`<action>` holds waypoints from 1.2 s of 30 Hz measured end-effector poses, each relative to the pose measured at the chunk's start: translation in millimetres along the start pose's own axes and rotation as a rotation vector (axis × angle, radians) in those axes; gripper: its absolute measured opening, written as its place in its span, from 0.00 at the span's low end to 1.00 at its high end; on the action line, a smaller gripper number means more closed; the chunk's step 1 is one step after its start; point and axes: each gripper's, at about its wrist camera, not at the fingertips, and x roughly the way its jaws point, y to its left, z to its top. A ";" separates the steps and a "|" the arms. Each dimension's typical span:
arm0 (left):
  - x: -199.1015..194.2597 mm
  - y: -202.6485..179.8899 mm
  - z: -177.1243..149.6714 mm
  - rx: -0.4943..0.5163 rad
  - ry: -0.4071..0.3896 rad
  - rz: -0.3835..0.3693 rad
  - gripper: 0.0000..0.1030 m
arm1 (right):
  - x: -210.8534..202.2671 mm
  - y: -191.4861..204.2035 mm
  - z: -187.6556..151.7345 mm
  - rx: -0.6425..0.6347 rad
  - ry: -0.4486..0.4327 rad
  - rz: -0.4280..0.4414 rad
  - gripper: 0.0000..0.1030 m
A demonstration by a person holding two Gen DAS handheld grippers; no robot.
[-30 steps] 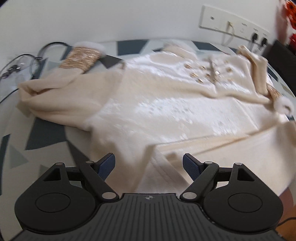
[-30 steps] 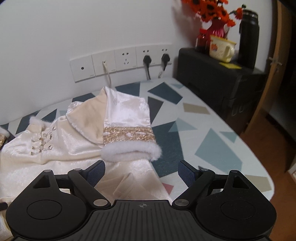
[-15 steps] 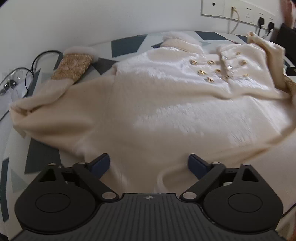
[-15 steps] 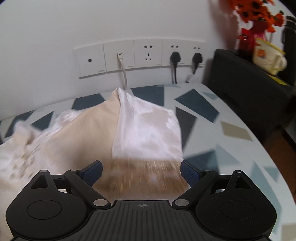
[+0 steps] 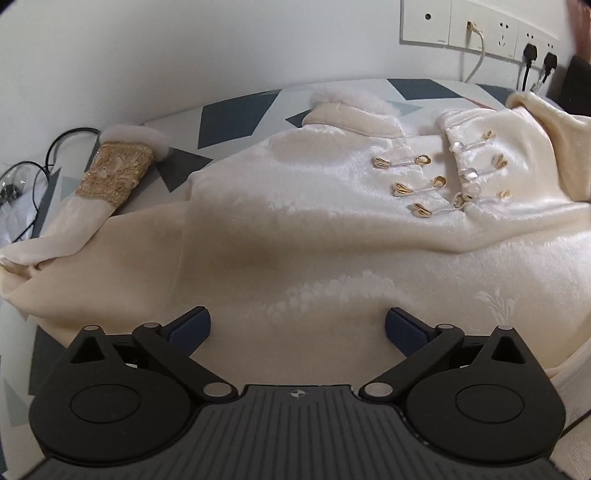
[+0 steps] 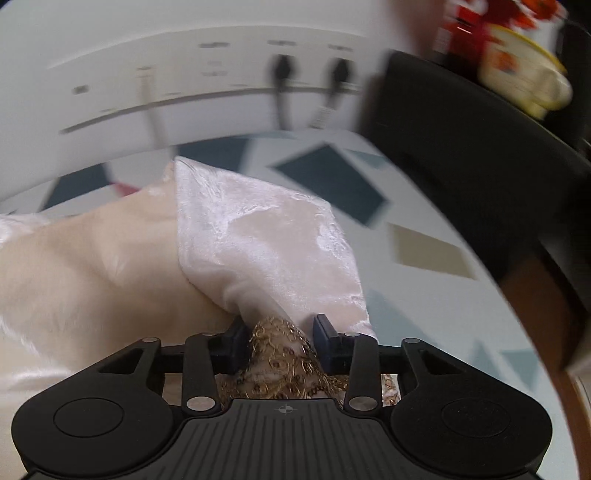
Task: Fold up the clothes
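A cream velvet coat lies spread on the patterned table, with its fur collar and gold clasps at the far side. Its left sleeve ends in a gold cuff at the far left. My left gripper hovers low over the coat's body; its jaws are opening wide and pinch nothing. In the right wrist view, my right gripper is closing on the other sleeve. That sleeve's gold-trimmed cuff is bunched between the pads.
Wall sockets with plugs and a white cable run behind the table. Black cables lie at the far left. A black cabinet with a cup stands just past the table's right edge.
The left gripper slid in over the coat's body and its jaws widened. The right gripper dropped onto the right sleeve's cuff and its jaws closed around the gold trim.
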 end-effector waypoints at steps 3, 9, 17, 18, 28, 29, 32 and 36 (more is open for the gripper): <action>2.6 4.8 1.8 -0.032 0.015 -0.025 1.00 | -7.5 -16.2 -3.6 0.076 0.031 -0.045 0.40; -11.8 7.8 10.0 0.039 -0.021 -0.021 0.98 | -62.4 -2.2 8.5 0.081 -0.066 0.033 0.49; -1.6 30.7 102.3 0.128 -0.135 -0.075 0.98 | -65.8 114.9 68.4 -0.315 -0.152 0.385 0.67; 8.3 32.6 113.8 0.149 -0.127 -0.077 0.98 | -52.3 130.8 71.2 -0.363 -0.110 0.400 0.67; 66.3 46.5 120.6 0.395 0.012 -0.159 0.98 | 1.4 140.3 50.8 -0.484 0.199 0.435 0.42; 67.3 44.2 117.4 0.411 0.011 -0.162 0.98 | 2.4 136.8 48.0 -0.480 0.204 0.440 0.41; 68.3 44.3 115.7 0.383 -0.001 -0.206 0.90 | 12.7 130.3 48.1 -0.436 0.227 0.448 0.30; 63.2 44.5 124.0 0.329 0.040 -0.263 0.10 | 13.6 133.6 57.0 -0.397 0.198 0.473 0.14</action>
